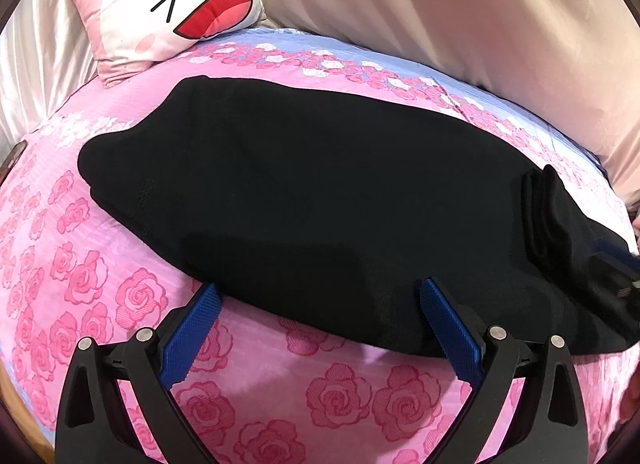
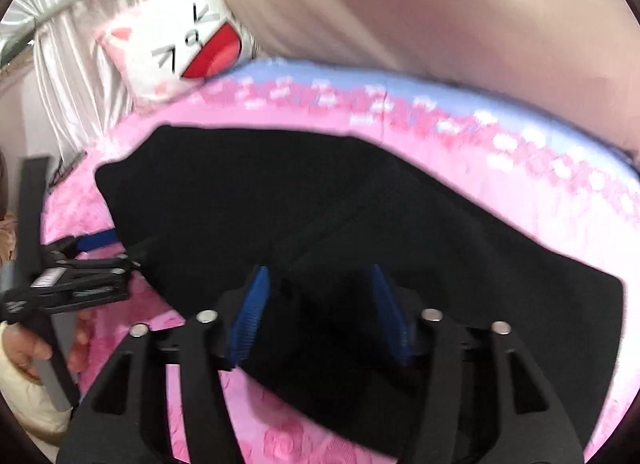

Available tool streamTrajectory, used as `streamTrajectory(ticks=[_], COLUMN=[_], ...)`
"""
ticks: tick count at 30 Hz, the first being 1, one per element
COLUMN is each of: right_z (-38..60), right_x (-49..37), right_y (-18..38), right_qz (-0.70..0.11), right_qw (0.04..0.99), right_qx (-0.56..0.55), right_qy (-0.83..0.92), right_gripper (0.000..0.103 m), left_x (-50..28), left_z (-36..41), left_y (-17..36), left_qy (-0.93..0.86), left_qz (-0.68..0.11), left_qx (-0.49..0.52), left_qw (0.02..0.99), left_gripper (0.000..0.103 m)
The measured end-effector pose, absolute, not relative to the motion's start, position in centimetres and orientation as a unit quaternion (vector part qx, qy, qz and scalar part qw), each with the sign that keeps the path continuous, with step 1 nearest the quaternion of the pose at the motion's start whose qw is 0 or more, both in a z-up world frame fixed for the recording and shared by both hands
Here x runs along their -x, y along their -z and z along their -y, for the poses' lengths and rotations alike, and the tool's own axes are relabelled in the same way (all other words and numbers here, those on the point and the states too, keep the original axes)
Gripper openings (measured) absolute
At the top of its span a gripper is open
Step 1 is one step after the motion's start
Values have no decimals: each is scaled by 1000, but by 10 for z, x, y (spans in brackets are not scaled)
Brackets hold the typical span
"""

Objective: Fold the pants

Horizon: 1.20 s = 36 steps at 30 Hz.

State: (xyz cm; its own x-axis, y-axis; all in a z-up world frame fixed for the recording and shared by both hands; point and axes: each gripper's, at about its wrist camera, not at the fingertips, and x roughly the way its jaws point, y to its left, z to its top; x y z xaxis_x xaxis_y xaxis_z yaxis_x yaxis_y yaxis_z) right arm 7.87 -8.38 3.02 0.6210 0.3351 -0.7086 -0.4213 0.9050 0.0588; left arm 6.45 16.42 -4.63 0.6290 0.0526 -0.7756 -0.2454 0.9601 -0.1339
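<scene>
Pants [image 1: 312, 199] lie on the bed [image 1: 100, 264], doubled over into a long black band, so a fold looks just laid and another remains. Your left tool [image 1: 320, 300] stands wide at the near edge, nothing between its pads. Your right tool [image 2: 320, 284] is parted over the cloth, gripping nothing. Next, you'll need both tools on one end.

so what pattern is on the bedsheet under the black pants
Pink rose print on the pink bedsheet, with a blue band along its far edge; clearest in the left wrist view.
</scene>
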Motion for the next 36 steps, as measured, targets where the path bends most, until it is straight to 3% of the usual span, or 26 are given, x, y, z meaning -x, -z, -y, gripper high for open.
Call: streamTrajectory(ticks=[2,10,15,17,18,30,36], right_z=[89,48,36,40,41,-1,23], right_x=[-77,-93,-117,-124,-125,-113,-112], right_y=[-35,-4,15,7,4,13,-17], right_qz=[-383,-398,-406,-416,-420,-410,-413], right_qw=[898,881,879,879,878,865,869], right_qx=[52,124,155,119,105,144,56], right_qy=[-212,-225,-196,-200,-203,-250,-266], right_gripper=[69,67,39,20,17,19,23], left_x=[-62,-62,-58,-57,-57,-58,-58], left_z=[-165,-158,-158,-162,-166,-187,-189], left_y=[46,39,31,31,31,42,45], left_qy=[-82,-90,-106,-113,-118,-131,-127], left_qz=[-420,-420,-415,-415,-416,-424,-426], left_qx=[115,81,39,32,33,76,87], left_qw=[896,899,903,902,901,893,892], left_gripper=[98,98,98,98,98,98,98])
